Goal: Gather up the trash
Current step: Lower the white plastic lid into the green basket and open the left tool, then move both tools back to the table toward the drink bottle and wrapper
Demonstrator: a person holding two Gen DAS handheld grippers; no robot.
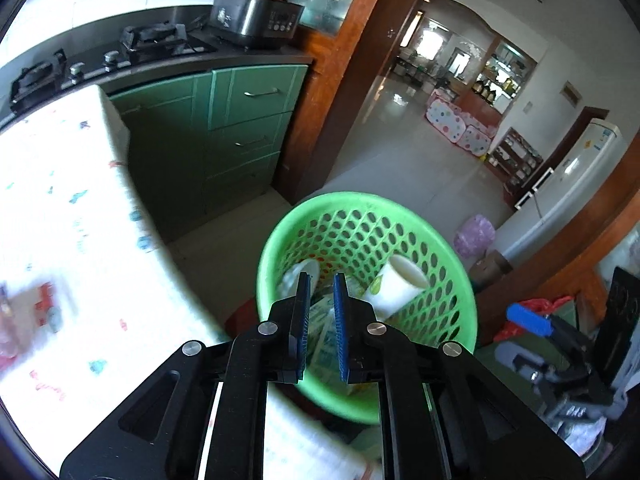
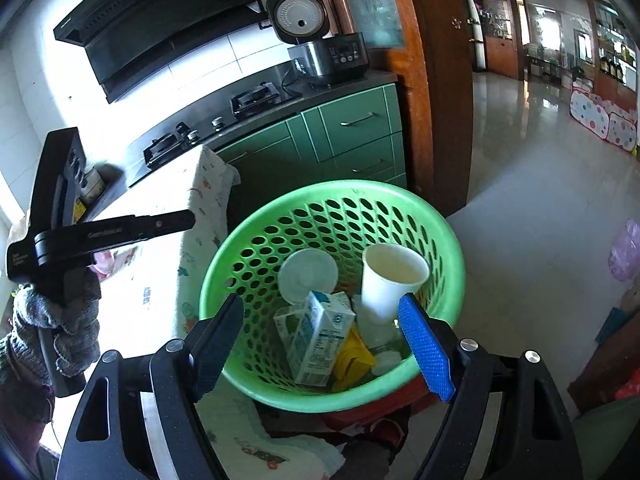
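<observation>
Right gripper: jaws spread wide, nothing between them, hanging over the near rim of the green basket. Blue pad on the right finger, dark pad on the left.

Left gripper: jaws drawn close with a narrow gap showing. Nothing held that I can make out. It hovers above the near left part of the basket.

Trash sits inside the basket. Milk carton lies near the middle, tilted, long axis running near-to-far, its gabled top pointing to the far side and up. White paper cup leans on the right wall, mouth open upward and toward the far side, base down in the basket. A round white lid rests flat against the far left wall. A yellow wrapper lies just beside the carton, on its right.

Outward: a desk covered in a patterned cloth stands left of the basket. On its near left edge there is a blurred pinkish item; cannot tell what it is, possibly trash not yet collected. Green cabinets and a stove are far behind.

Risks, judged: either gripper dropping lower could clip the rim and tip the light basket. The leaning cup could roll out if the basket is knocked. Motion blur on the desk side suggests fast movement, which could mean a missed grasp.
</observation>
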